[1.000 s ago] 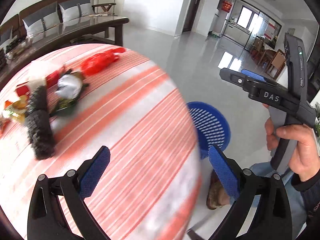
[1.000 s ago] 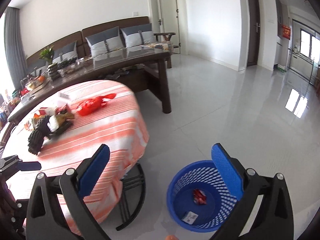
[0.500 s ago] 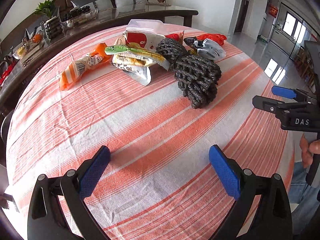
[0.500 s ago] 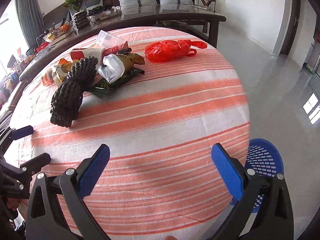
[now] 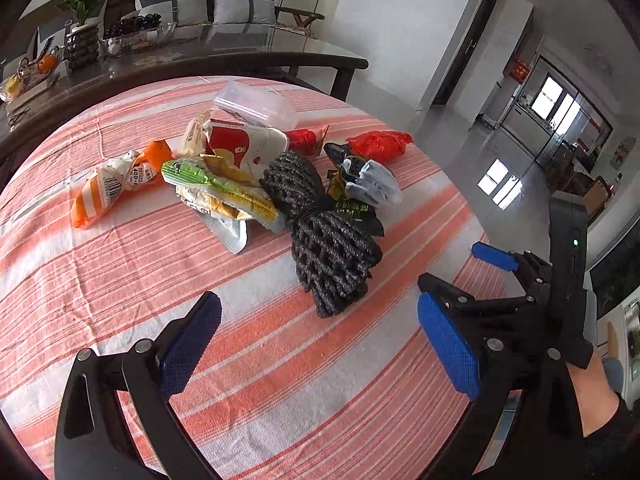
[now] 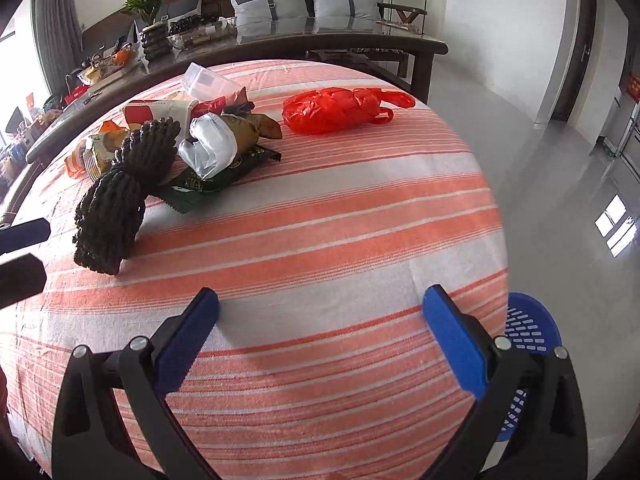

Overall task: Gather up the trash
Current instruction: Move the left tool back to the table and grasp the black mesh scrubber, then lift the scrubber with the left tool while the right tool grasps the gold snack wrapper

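Observation:
Trash lies heaped on a round table with an orange-striped cloth [image 5: 280, 360]: black foam netting [image 5: 328, 252] [image 6: 116, 200], several snack wrappers [image 5: 216, 184], an orange wrapper [image 5: 108, 188], a clear plastic box [image 5: 256, 104], a white bag [image 6: 210, 148] and a red plastic bag [image 6: 340, 110] [image 5: 378, 146]. My left gripper [image 5: 318, 344] hovers open over the cloth just short of the netting, nothing between its fingers. My right gripper [image 6: 320, 340] is open and empty above the table's near part, also seen from the left wrist [image 5: 468, 276]. A blue basket [image 6: 528, 336] stands on the floor beside the table.
A dark long table [image 6: 320, 44] with bowls, a plant and clutter stands behind the round one, and a sofa with grey cushions [image 6: 304, 0] beyond it. Glossy floor [image 6: 560, 160] opens to the right. A hand [image 5: 596, 392] holds the right gripper.
Both grippers swung from the basket and floor back over the table. The left one has closed in on the black netting; both stay open and empty.

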Motion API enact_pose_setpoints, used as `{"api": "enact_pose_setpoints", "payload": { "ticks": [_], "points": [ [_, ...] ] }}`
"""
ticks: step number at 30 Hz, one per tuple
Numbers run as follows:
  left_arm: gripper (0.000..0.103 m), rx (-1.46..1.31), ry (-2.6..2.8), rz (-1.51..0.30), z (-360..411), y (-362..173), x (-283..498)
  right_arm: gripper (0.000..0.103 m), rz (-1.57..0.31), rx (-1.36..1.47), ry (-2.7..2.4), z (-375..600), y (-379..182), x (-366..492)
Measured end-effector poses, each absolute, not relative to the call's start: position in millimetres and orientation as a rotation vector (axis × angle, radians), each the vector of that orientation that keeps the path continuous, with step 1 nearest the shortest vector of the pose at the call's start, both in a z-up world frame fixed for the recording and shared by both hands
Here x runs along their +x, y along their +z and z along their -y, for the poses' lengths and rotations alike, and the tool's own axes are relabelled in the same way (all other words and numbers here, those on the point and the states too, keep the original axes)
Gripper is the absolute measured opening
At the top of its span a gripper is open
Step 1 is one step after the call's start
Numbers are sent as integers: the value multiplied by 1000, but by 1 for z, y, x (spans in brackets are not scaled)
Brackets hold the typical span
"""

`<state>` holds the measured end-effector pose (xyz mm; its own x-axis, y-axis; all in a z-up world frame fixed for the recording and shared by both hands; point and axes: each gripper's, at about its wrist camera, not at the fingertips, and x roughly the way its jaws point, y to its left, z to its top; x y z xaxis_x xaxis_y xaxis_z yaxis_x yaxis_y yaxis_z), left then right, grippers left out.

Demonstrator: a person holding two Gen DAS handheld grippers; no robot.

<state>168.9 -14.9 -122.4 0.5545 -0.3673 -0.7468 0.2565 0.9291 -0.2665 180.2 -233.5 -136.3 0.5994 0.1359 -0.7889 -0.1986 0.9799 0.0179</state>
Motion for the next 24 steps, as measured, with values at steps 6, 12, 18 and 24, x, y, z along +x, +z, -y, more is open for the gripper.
{"api": "enact_pose_setpoints", "payload": {
  "ticks": [6, 12, 18, 24],
  "points": [
    [79, -163, -357, -1010, 32, -137, 209, 98, -906, -76, 190, 233, -136, 180],
    [39, -132, -389, -1018, 38, -131, 197, 98, -906, -77, 191, 233, -136, 180],
    [39, 7, -383, -1003, 16, -118, 138, 98, -905, -77, 187, 233, -135, 181],
    [48, 108, -314, -986, 1, -128, 112, 98, -906, -75, 182, 234, -135, 183]
  ]
}}
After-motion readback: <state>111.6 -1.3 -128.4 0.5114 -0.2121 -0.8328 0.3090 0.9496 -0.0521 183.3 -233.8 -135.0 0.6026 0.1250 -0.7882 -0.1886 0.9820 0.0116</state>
